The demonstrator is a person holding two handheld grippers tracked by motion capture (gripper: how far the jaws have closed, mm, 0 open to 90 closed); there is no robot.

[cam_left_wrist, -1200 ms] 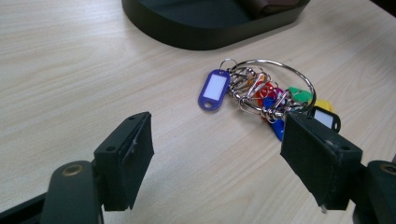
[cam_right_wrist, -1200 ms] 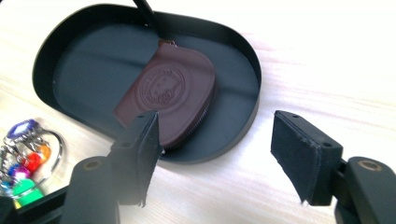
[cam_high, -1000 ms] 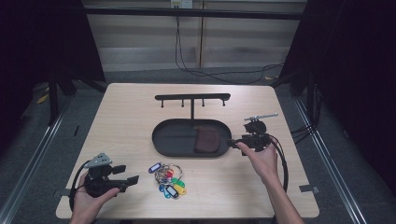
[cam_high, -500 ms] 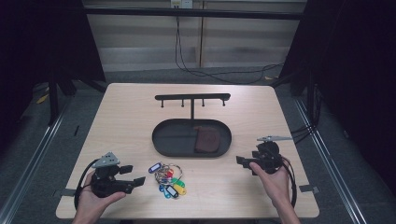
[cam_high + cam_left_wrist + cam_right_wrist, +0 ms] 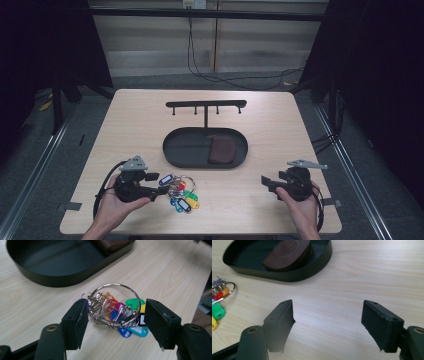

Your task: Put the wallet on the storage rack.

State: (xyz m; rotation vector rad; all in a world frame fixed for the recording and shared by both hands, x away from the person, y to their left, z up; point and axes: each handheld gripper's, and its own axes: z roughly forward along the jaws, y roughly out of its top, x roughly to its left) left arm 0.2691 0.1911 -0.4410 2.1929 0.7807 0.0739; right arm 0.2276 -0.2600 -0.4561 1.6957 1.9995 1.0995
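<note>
left gripper point(image 5: 159, 186) advanced, jaws closing, key bunch point(image 5: 113, 312) tags rightward

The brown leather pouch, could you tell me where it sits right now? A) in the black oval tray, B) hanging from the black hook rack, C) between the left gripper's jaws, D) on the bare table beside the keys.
A: the brown leather pouch lies inside the black oval tray, toward its right end, and the right gripper view shows the tray's wall around it.
</note>
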